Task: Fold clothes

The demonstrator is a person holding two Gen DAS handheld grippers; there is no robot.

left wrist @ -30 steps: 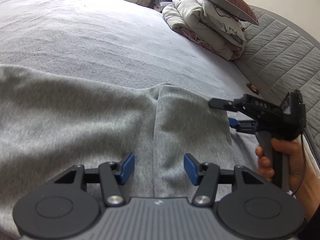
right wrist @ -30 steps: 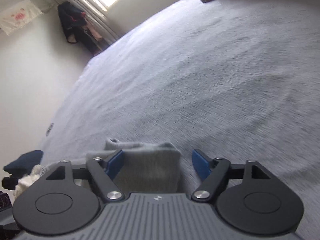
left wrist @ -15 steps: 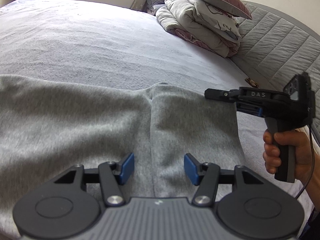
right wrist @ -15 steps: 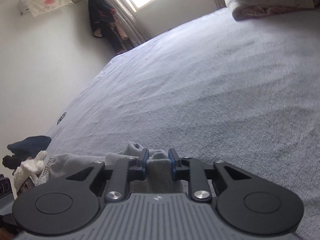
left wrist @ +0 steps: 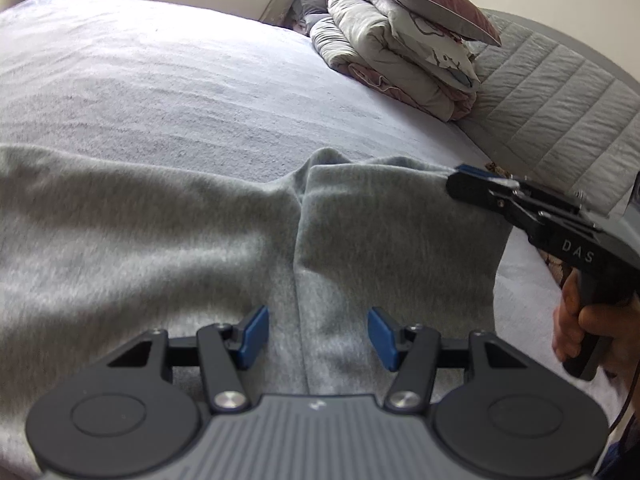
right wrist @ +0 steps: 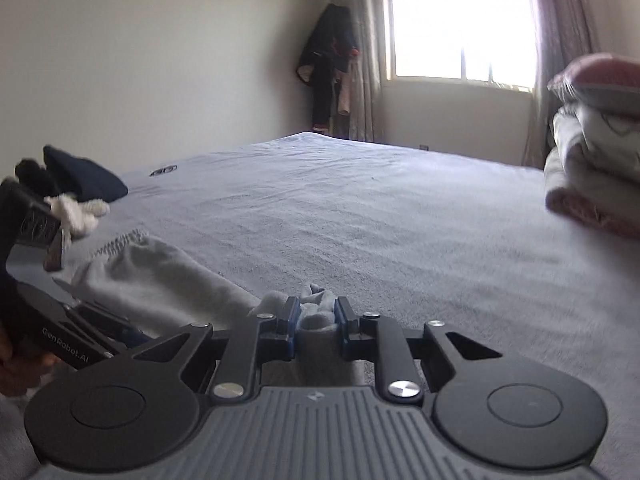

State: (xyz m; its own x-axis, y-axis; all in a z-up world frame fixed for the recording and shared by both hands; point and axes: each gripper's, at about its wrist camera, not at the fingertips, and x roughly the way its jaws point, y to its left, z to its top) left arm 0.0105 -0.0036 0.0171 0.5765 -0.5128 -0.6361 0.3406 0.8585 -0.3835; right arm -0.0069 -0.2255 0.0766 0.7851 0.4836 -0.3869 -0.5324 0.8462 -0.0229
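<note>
Right wrist view is showing the right gripper [right wrist: 316,314], open a second ago, now pinching the garment's [left wrist: 168,240] far right corner on the bed [left wrist: 160,92] and lifting it; left gripper [left wrist: 316,334] is hovering open above the near cloth; a fold seems underway.

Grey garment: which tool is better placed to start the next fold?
Right. The right tool is shut on a bunched corner of the grey garment, ready to lift and carry it over. The left tool is open above the flat fabric, gripping nothing.
</note>
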